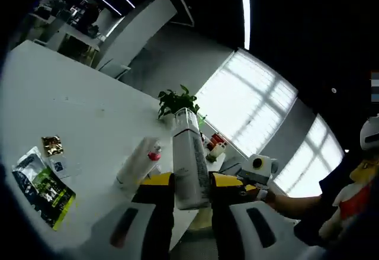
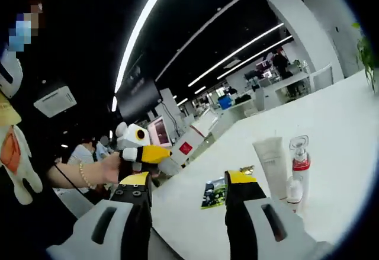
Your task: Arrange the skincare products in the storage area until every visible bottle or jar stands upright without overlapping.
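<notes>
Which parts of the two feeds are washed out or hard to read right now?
Left gripper view: the windows are blown out to white behind the plant, and the clear bottle in the left gripper looks pale against them. Right gripper view: the ceiling light strip glares, the background is dim, and the straight table edge bows from the fisheye.

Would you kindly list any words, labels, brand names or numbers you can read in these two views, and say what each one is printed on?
None can be read.
White bottle held in the left gripper: print on its side too blurred to read.
Green and black sachet: printing too small.
Small gold packet: no legible text.
White tube and red-collared pump bottle: no readable label.
Red sign on the far counter: mark too small.
</notes>
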Demonstrator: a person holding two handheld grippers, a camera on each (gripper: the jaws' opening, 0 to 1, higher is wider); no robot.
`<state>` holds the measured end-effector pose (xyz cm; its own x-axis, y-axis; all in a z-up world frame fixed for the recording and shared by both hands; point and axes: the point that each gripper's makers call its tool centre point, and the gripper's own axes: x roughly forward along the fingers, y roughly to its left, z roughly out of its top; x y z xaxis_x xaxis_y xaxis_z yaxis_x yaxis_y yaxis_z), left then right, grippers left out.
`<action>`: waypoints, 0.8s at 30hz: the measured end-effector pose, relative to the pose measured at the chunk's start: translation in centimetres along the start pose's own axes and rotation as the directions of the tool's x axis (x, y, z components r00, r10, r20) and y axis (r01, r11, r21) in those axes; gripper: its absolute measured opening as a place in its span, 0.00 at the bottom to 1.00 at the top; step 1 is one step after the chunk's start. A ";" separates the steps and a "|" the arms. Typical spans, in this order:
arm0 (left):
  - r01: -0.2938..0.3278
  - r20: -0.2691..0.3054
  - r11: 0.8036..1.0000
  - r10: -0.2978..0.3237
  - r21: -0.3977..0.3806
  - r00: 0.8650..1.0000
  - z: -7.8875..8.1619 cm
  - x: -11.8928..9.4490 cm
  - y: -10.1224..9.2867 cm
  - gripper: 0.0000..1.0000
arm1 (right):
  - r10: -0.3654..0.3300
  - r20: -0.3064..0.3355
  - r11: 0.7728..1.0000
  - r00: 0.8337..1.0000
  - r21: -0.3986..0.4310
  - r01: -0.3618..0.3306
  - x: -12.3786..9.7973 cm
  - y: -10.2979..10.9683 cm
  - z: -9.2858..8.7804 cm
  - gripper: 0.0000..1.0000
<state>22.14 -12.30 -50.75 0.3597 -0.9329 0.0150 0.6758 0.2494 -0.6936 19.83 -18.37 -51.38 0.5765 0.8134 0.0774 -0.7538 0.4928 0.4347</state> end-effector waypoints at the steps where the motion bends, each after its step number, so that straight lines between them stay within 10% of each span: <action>1: 0.036 0.009 0.999 -0.036 -0.013 0.999 0.2 -0.1 -0.7 0.17 | 0.042 0.016 0.999 0.999 0.021 -0.042 0.1 0.6 0.6 0.48; 5: 0.205 0.041 0.977 -0.203 -0.055 0.978 0.2 0.0 -5.5 0.17 | 0.130 0.098 0.989 0.987 0.055 -0.136 0.4 2.4 2.9 0.52; 10: 0.376 0.117 0.922 -0.365 -0.091 0.924 0.7 0.0 -10.4 0.17 | 0.261 0.244 0.949 0.934 0.110 -0.294 0.7 5.5 6.9 0.51; 17: 0.491 0.206 0.858 -0.459 -0.150 0.864 1.6 -0.1 -12.9 0.17 | 0.425 0.303 0.868 0.853 0.133 -0.479 1.1 9.7 9.5 0.48; 24: 0.528 0.216 0.830 -0.491 -0.177 0.844 1.6 -0.2 -13.8 0.17 | 0.464 0.279 0.847 0.841 0.139 -0.513 1.9 10.3 9.7 0.42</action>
<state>13.80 -15.18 -40.04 0.1110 -0.8536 0.5089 0.6374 -0.3318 -0.6955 16.24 -14.70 -38.09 0.2232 0.8261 0.5174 -0.8903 -0.0435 0.4534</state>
